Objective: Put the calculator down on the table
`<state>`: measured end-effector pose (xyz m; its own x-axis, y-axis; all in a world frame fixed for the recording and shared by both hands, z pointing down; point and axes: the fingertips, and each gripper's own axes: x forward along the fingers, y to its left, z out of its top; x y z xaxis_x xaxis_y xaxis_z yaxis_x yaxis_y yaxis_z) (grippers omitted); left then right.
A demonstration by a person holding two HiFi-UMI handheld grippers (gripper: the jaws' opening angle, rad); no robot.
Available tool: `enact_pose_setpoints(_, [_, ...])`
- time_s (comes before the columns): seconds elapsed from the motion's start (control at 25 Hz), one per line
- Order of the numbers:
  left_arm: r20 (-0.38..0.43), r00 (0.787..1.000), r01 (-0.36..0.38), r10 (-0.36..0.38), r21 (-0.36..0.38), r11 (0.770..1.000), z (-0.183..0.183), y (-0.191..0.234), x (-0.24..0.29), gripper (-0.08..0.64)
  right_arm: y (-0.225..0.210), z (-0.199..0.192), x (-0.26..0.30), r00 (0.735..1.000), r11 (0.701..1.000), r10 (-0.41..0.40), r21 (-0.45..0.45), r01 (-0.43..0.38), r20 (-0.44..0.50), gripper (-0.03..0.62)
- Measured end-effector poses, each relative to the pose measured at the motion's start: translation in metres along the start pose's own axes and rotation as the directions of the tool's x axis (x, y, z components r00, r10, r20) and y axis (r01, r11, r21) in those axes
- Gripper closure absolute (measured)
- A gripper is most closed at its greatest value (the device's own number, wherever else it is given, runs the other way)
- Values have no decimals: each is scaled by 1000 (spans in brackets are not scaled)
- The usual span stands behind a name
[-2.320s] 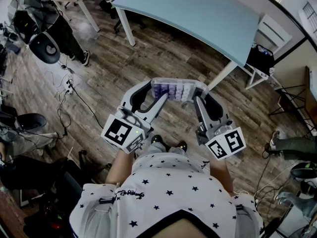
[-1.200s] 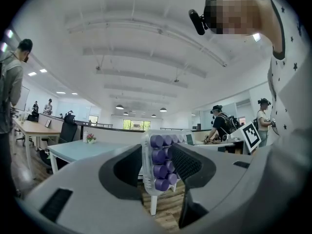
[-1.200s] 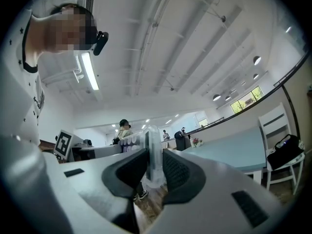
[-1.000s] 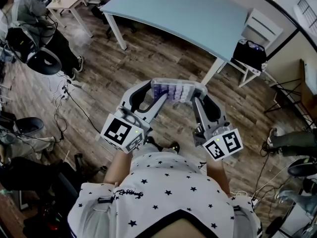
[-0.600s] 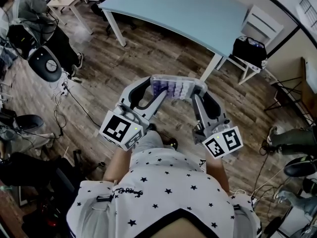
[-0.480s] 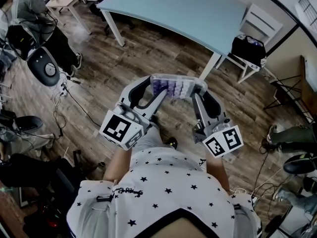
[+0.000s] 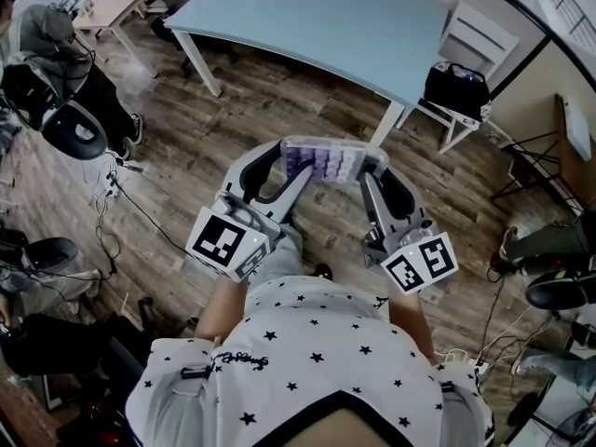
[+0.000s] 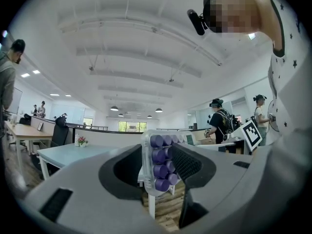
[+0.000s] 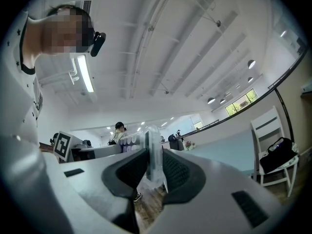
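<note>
Purple keys under a clear shell mark the calculator (image 7: 326, 163) in the head view. It hangs in the air between my two tools, over the wooden floor (image 7: 233, 110) and short of the pale blue bench (image 7: 317, 17). My left tool (image 7: 294, 168) has its left end, and my right tool (image 7: 369, 169) has its right end.

In the left gripper view, my left tool's jaws stand fairly wide, yet they are closed on the calculator's end. The rows of purple keys show between them, and the pads seem to press on the casing. The bench lies beyond at the lower left, well apart from the calculator.

In the right gripper view, my right tool's jaws are drawn in narrow on the calculator's thin edge, pinching the clear shell from both sides. The blue bench top shows further off to the right.

As I judge it, the calculator is picked up and on its way, but nothing is set down. I have yet to reach the bench, lower the calculator onto its top and let go with both tools.
</note>
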<state>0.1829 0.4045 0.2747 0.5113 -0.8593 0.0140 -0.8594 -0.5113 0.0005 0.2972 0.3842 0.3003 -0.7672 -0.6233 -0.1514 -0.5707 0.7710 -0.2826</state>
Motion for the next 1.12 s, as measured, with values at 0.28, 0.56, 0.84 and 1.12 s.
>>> enact_pose_setpoints(0.28, [-6,1000,4,-4,-18,1000,-6,34,15,357,-11,-7,34,1000,1000,-15,2,16,-20,497])
enact_pose_setpoints(0.56, [-1,1000,2,-2,-25,1000,-6,82,27,357,-18,-12,82,999,1000,-16,-5,16,-35,497])
enact_pose_setpoints(0.84, [-8,1000,-25,25,-42,999,-10,131,42,356,-30,-21,134,998,1000,-4,2,4,-62,499])
enact_pose_setpoints(1.12, [-2,999,-41,41,-68,997,-15,182,50,356,-35,-30,185,996,1000,3,-6,-4,-92,497])
